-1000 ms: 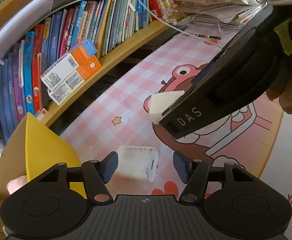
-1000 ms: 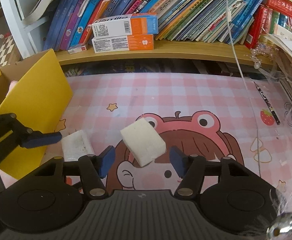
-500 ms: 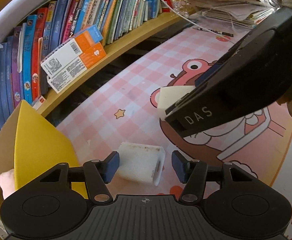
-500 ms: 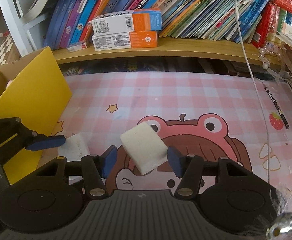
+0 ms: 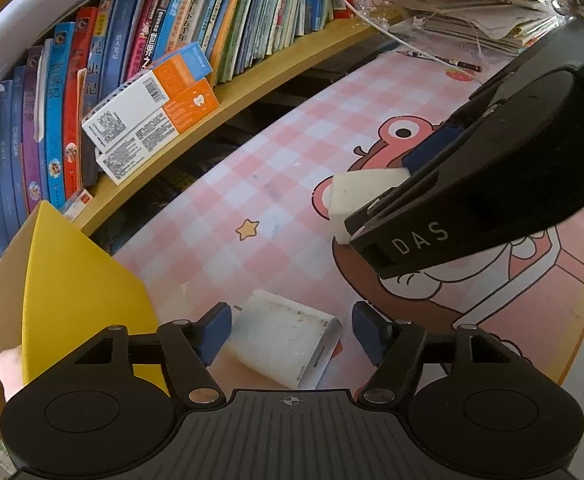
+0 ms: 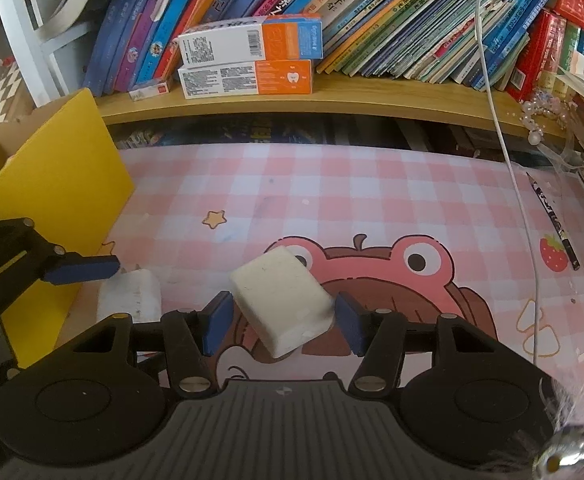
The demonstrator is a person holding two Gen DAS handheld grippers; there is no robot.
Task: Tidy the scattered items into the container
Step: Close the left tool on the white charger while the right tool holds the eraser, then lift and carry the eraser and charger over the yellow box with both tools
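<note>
A: Jaws first, nearest the lens. Compared with a second ago, the left gripper [image 5: 287, 334] has slid forward, so its blue pads now flank the grubby white block [image 5: 281, 344] rather than sitting short of it. The jaws are spread, with a gap on each side; nothing is clamped.

B: And the right gripper [image 6: 283, 322]?

A: Its jaws have narrowed around the cream sponge block [image 6: 281, 300] over that same second. One pad looks to be touching it and the other is just beside it. I cannot tell whether the sponge block is truly gripped, or lifted off the counter [image 6: 372, 200].

B: What does that mean for the tidying?

A: I judge both hands are lining up a pickup at once, one item each. Both items are outside the container, on the pink checked mat.

B: Describe the items.

A: The white block is a rounded rectangle, scuffed and stained, lying flat with a slot on its near end. The sponge block is cream, thick, soft-edged and lightly speckled, turned corner-on to the right camera.

B: Where is the container?

A: The yellow cardboard box [image 6: 51, 184] stands just left of the white block, its open top facing up. A fingertip [image 5: 7, 364] shows at its lower edge. Its inside is hidden.

B: Beyond that?

A: A wooden shelf [image 6: 332, 96] of books, with two orange-and-white cartons [image 6: 247, 60] stacked on it.
</note>
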